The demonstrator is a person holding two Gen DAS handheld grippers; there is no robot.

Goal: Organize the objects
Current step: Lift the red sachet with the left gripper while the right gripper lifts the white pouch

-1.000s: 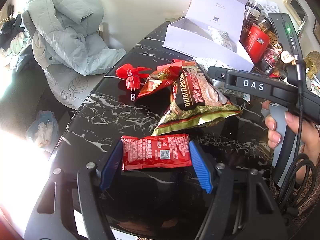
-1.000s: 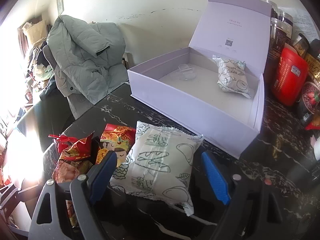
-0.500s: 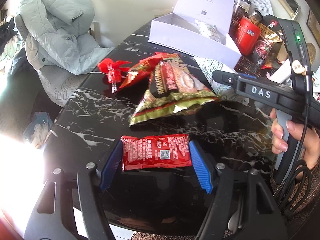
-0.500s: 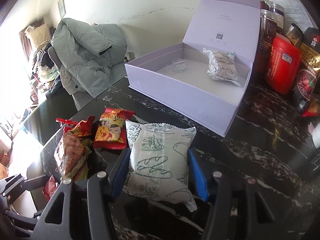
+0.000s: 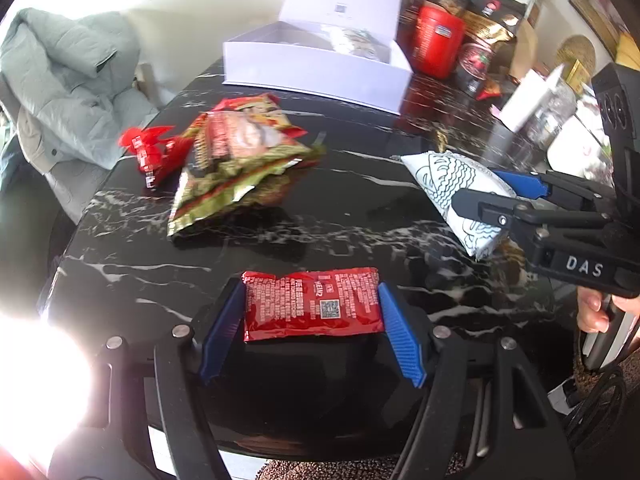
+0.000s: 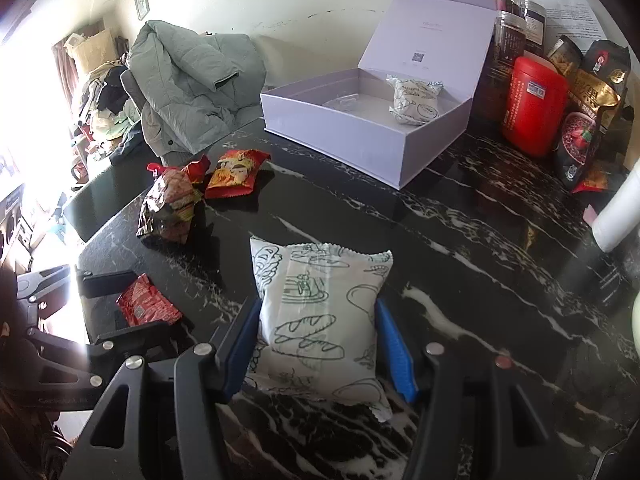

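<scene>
My left gripper (image 5: 310,316) is shut on a red sauce packet (image 5: 312,306) and holds it above the black marble table (image 5: 340,216). It also shows in the right wrist view (image 6: 146,306). My right gripper (image 6: 316,330) is shut on a white bread packet (image 6: 320,312) with green drawings, lifted off the table; it also shows in the left wrist view (image 5: 456,196). An open lilac box (image 6: 360,124) stands at the back with one white bread packet (image 6: 414,98) inside. A green-brown snack bag (image 5: 240,160) and red snack packets (image 5: 156,152) lie left of centre.
A red canister (image 6: 532,112), dark jars (image 6: 508,40) and snack bags (image 6: 588,120) stand right of the box. A white bottle (image 6: 616,212) is at the right edge. A grey-green jacket (image 6: 192,80) hangs over a chair beyond the table's left side.
My right gripper closed on the white bread packet and lifted it back and away from the box. My left gripper, still holding the red packet, pulled back and turned right.
</scene>
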